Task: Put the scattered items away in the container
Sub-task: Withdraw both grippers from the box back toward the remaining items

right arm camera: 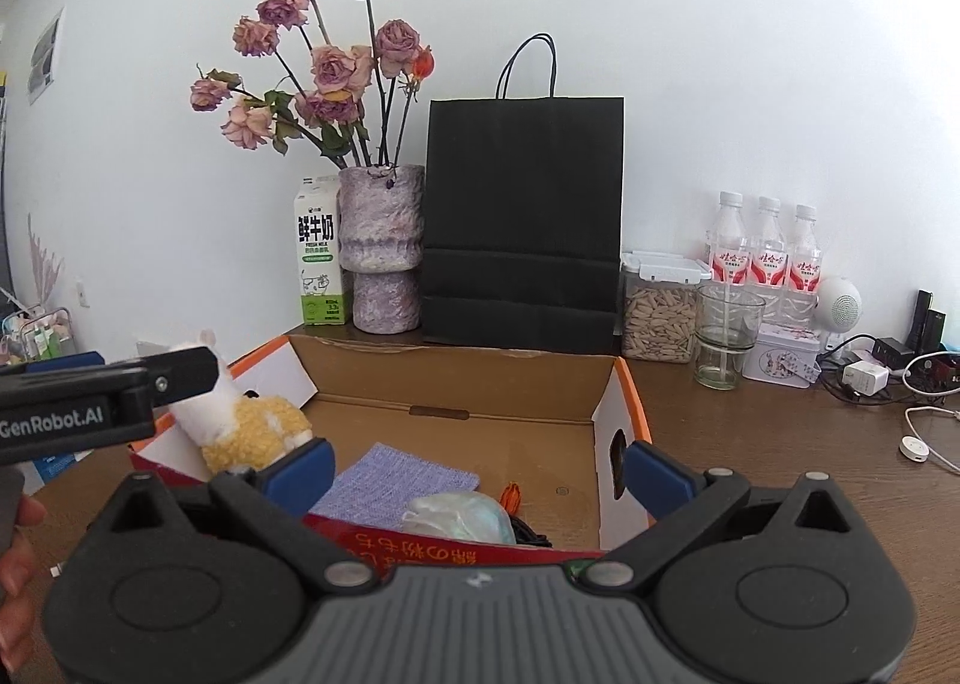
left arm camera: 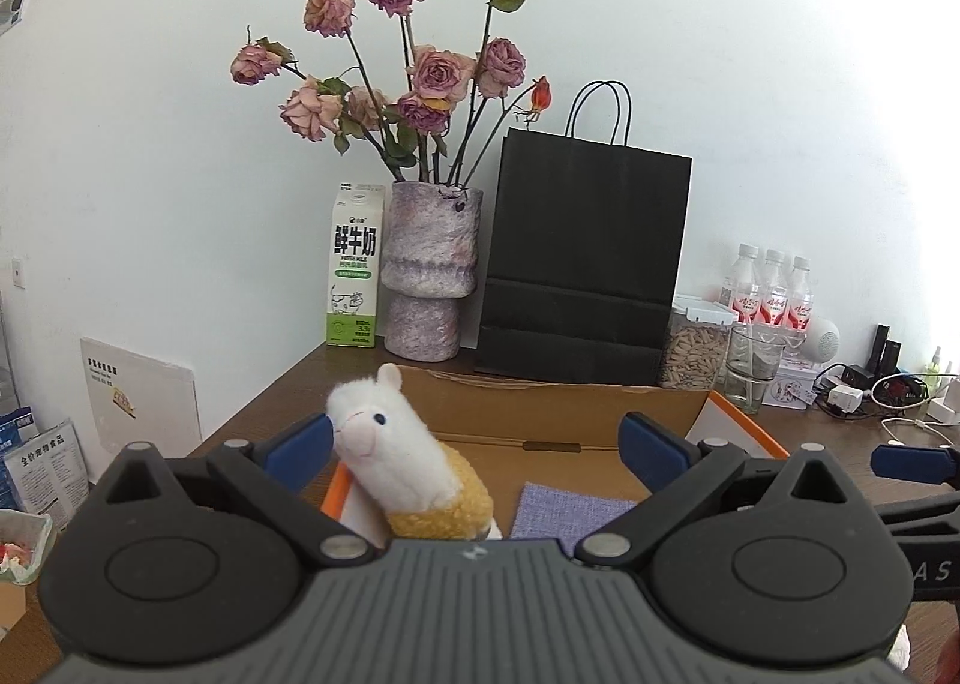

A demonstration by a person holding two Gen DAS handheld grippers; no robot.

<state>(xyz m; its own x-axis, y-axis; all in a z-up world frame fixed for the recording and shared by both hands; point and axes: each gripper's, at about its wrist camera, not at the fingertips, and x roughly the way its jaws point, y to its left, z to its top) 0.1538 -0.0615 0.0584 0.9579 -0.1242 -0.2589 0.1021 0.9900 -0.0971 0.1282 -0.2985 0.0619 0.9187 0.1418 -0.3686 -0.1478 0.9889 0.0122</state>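
With the left gripper [left arm camera: 477,444] spread wide and gripping nothing, the plush alpaca [left arm camera: 396,456] leaning at the cardboard box's [right arm camera: 456,378] left wall needs a nudge fully inside (right gripper [right arm camera: 480,471] is likewise wide and empty), clear of the purple cloth [right arm camera: 396,483].

Both wrist views close behind their open tongs, facing the open cardboard box [left arm camera: 540,414] [right arm camera: 480,378] ahead, right view further right, both sharing the black paper bag [left arm camera: 582,258] [right arm camera: 522,222] beyond.

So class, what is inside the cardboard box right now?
Inside the cardboard box: a purple cloth, a pale bundle, something orange and the alpaca toy at its left edge. The right hand-held gripper hides the near floor.
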